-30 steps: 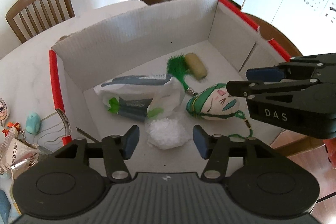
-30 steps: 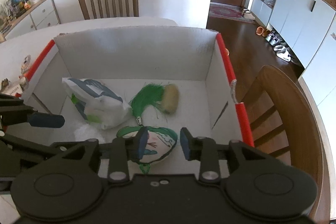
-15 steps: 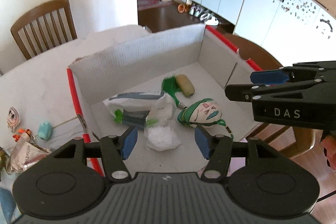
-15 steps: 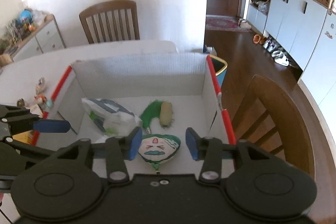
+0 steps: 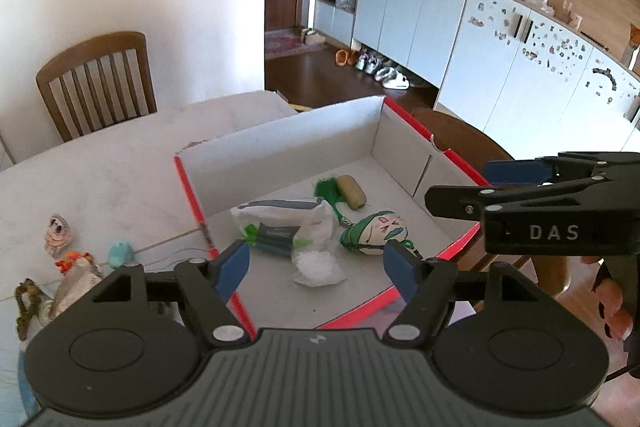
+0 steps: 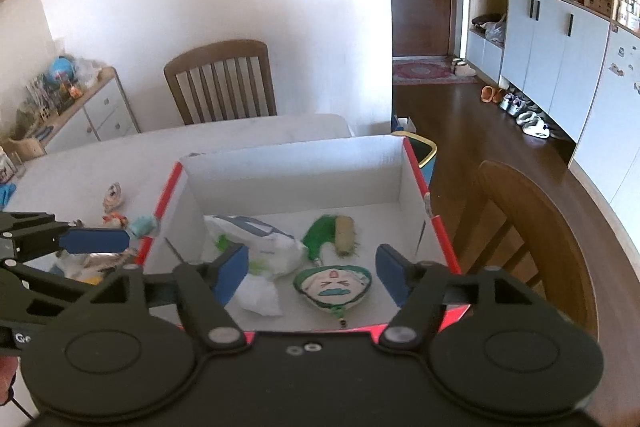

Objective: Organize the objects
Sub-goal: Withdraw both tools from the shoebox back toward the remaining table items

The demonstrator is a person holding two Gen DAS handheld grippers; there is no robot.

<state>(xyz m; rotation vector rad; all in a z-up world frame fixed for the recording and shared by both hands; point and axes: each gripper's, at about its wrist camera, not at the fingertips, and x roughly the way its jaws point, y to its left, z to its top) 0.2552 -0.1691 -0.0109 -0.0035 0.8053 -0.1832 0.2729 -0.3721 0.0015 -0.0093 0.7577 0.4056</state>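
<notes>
Both of my grippers hang above the near edge of the cardboard box (image 6: 296,163), empty. My left gripper (image 5: 316,267) is spread wide; my right gripper (image 6: 308,273) is spread wide too.

Inside the box lie a white pouch (image 6: 256,239), a clear packet (image 6: 260,297), a green face toy (image 6: 334,285) and a green tassel with a tan roll (image 6: 344,231). Left of the box, small items remain on the surface (image 5: 100,179): a teal toy (image 5: 120,254), a foil wrapper (image 5: 76,279) and a figure charm (image 5: 58,235).

Risks, in my judgement:
- Reaching left for these, a finger may catch the box's red rim and shove the box towards the surface edge, which it already overhangs.
- The foil wrapper may slip.
- The two grippers sit close and could collide.
</notes>
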